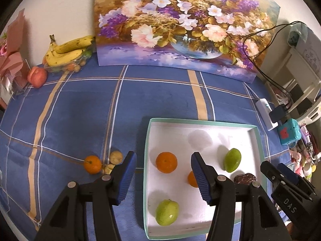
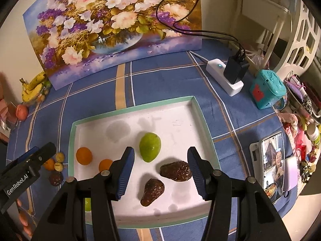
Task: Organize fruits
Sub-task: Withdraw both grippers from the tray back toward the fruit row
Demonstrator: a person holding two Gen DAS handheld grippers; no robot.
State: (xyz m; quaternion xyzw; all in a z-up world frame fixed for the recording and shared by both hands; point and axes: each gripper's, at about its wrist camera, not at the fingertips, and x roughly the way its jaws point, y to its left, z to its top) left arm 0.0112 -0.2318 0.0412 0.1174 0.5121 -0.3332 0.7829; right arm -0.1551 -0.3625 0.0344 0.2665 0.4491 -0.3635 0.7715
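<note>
A white tray with a teal rim [image 1: 149,140] [image 2: 132,106] lies on the blue checked cloth. It holds two oranges [image 1: 166,162] [image 2: 84,155], two green fruits [image 1: 232,159] [image 2: 150,146] and two dark brown wrinkled fruits [image 2: 176,170]. The second green fruit [image 1: 167,212] lies near the tray's front. My left gripper [image 1: 163,178] hovers open over the tray's left side, with nothing between its pads. Above the brown fruits my right gripper [image 2: 160,172] is open and holds nothing. Left of the tray lie another orange [image 1: 92,164], two small tan fruits [image 1: 116,157] and a brown fruit [image 2: 56,178].
A flower painting [image 1: 180,24] leans against the back wall. At the back left are bananas [image 1: 68,50] and a red fruit [image 1: 37,77]. A power strip with charger [image 2: 224,76], a teal box [image 2: 266,90], a phone [image 2: 272,164] and clutter line the right side.
</note>
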